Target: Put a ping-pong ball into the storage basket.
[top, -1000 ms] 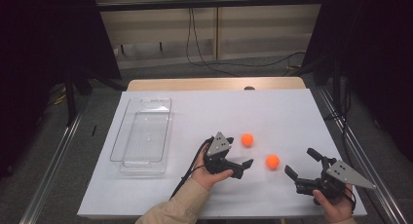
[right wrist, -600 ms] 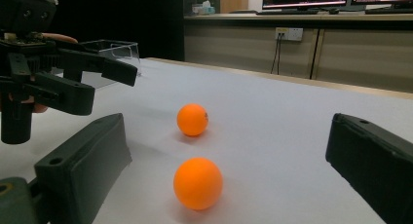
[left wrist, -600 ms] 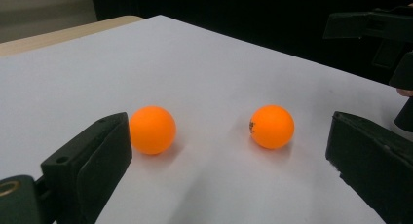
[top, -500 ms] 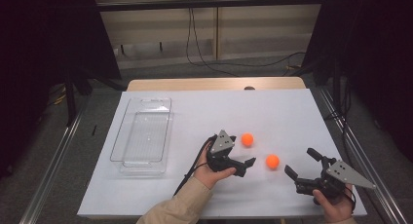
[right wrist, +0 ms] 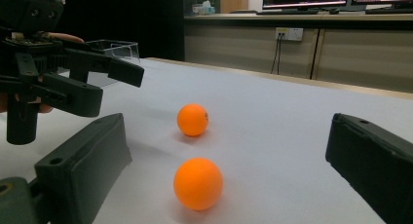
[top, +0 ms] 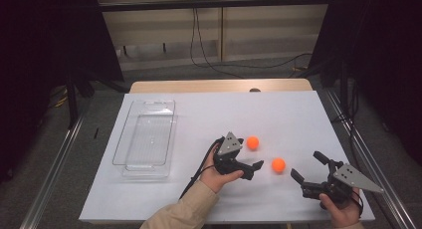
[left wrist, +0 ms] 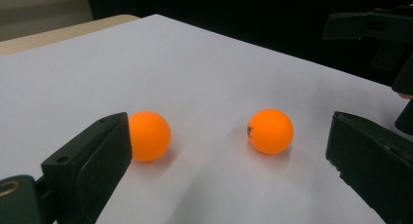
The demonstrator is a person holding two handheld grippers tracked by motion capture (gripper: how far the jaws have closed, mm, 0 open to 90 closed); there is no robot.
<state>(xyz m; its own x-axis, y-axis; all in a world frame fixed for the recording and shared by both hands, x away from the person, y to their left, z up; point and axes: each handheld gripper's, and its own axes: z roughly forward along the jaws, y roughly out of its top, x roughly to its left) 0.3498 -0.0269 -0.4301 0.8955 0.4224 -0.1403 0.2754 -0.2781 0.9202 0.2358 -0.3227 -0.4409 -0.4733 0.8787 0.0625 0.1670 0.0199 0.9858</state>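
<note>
White tabletop (top: 278, 114) lay mid-frame. Left gripper (top: 247, 165) & right gripper (top: 309, 168), fingers wide, flanked two balls; best to centre lower ball (top: 278, 165) before closing.

Black claws (top: 249, 168), beige sleeve (top: 181, 211)

Two orange balls (top: 253, 143) (top: 278, 165) lie on the white table (top: 298, 114), one clear plastic tray (top: 144, 139) at left, and two grippers (top: 251, 169) (top: 308, 171).
</note>
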